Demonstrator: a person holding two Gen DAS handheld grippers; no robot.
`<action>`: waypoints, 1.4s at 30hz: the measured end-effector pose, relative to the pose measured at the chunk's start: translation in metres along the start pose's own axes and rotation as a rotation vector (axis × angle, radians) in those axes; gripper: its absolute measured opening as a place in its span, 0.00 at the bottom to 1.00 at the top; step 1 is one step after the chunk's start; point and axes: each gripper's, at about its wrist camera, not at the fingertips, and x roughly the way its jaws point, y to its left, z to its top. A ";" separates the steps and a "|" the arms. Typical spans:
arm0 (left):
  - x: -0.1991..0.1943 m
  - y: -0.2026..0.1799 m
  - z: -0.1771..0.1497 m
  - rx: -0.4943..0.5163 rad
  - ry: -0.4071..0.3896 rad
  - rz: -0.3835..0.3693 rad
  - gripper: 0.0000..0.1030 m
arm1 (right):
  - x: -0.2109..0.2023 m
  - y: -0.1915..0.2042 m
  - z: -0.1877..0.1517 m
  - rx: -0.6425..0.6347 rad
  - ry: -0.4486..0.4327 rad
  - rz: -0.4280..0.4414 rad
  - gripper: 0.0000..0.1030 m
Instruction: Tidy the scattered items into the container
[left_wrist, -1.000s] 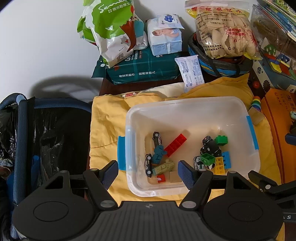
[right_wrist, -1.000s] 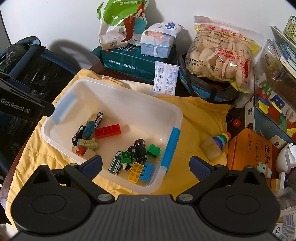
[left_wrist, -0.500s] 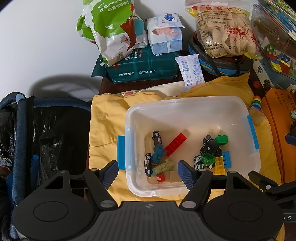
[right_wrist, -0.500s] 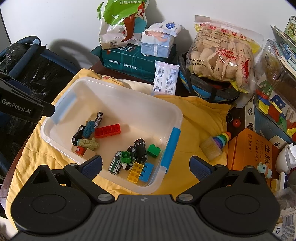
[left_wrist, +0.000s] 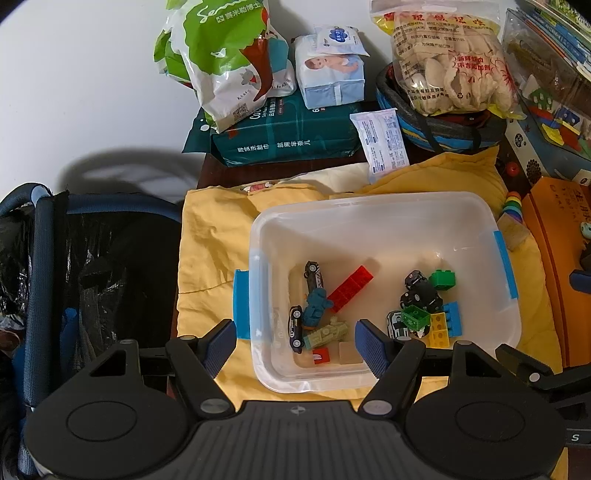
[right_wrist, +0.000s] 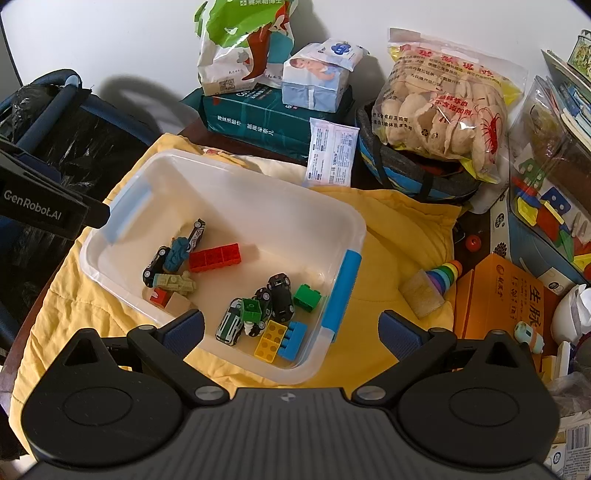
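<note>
The clear box (right_wrist: 354, 225) sits on a yellow cloth (right_wrist: 399, 229). Toy cars (right_wrist: 280, 295) and bricks (right_wrist: 215, 257) lie inside it. A rainbow toy (right_wrist: 441, 275) and a wooden block (right_wrist: 421, 295) lie outside, near it. The left claw (left_wrist: 295, 345) and right claw (right_wrist: 291, 330) are both spread wide, holding nothing.

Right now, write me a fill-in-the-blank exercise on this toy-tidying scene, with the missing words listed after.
1. The clear container rests on a ____ cloth.
2. The long red brick lies ____ the container.
3. The rainbow stacking toy and the wooden block lie ____ the container, on its blue-latch side.
4. The left claw and the right claw are both open and hold ____.

Missing words: yellow; inside; outside; nothing
</note>
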 end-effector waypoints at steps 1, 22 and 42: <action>0.000 0.000 0.000 0.000 0.001 0.001 0.72 | 0.000 0.000 0.000 0.001 0.001 -0.001 1.00; -0.003 0.002 -0.005 0.003 -0.020 0.012 0.72 | -0.002 0.003 -0.007 -0.001 0.005 -0.001 1.00; -0.004 0.008 -0.011 -0.008 -0.008 0.006 0.72 | -0.005 0.008 -0.008 -0.004 0.004 -0.002 1.00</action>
